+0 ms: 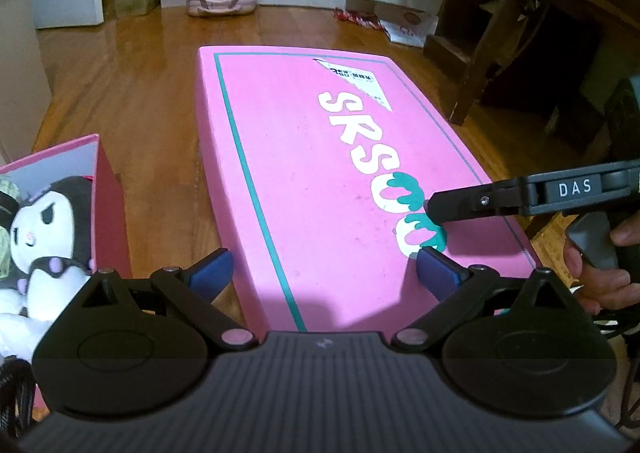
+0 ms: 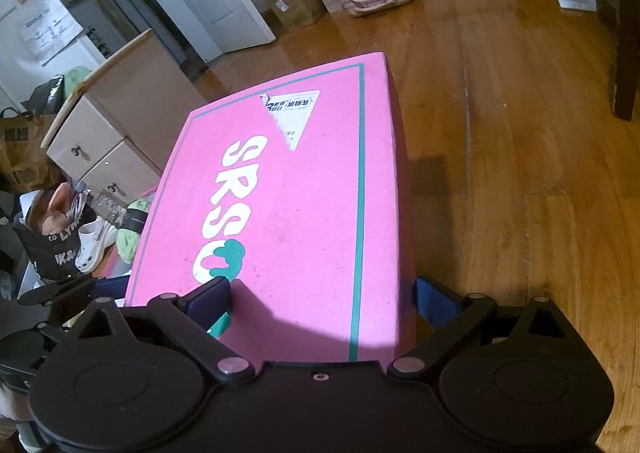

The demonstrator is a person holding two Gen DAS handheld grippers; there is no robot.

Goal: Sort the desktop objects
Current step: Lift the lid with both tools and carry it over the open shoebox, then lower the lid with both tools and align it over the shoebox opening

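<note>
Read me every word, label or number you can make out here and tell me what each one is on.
"SRSOOO": big white letters on the pink box lid; last letters teal-topped, partly hidden.
"DAS": white tag on the right claw.
"LYN": partial print on the black bag.
Torn white sticker on the lid: Korean print, too small to read.

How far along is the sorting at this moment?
Nothing looks sorted yet. Both the left tool and right tool hang open over the near end of the pink box, neither gripping. The plush toy sits untouched in a second box beside it.
</note>
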